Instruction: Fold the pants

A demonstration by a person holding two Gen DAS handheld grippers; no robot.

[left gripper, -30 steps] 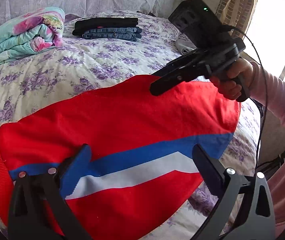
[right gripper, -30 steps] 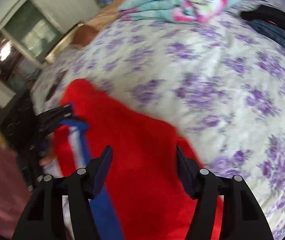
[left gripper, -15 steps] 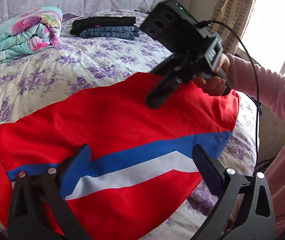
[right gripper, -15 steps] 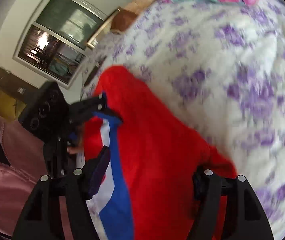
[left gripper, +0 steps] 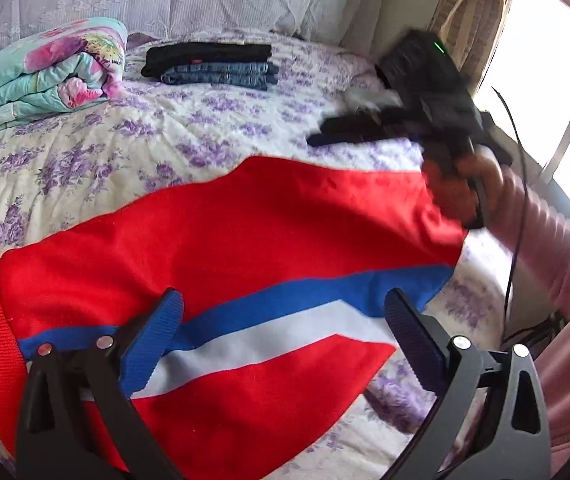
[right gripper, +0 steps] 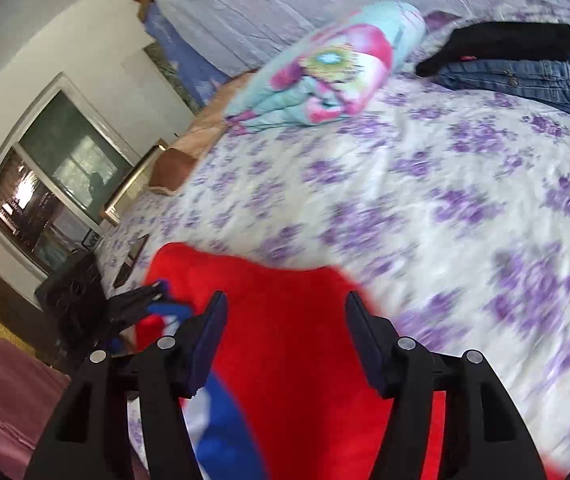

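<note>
The red pants (left gripper: 213,240), with a blue and a white stripe along the side, lie spread flat on the bed (left gripper: 133,148) and fill the lower half of the left wrist frame; in the right wrist view they take up the bottom centre, blurred. The bed has a cover with purple flowers.

The left gripper (left gripper: 285,328) sits at the bottom of its own frame with its jaws wide apart, holding nothing, its two fingers framing the striped part of the pants. In the right wrist view it shows small at the lower left, at the pants' edge.

The right gripper (right gripper: 285,320) is also spread open and empty, at the bottom of its frame over the red cloth. In the left wrist view it appears at the upper right, blurred, beyond the far edge of the pants, with the person's hand (left gripper: 465,184) on its handle.

A folded floral quilt (left gripper: 41,72) lies at the upper left of the left wrist frame, and beside it at top centre a stack of folded dark clothes and jeans (left gripper: 213,66)
</note>
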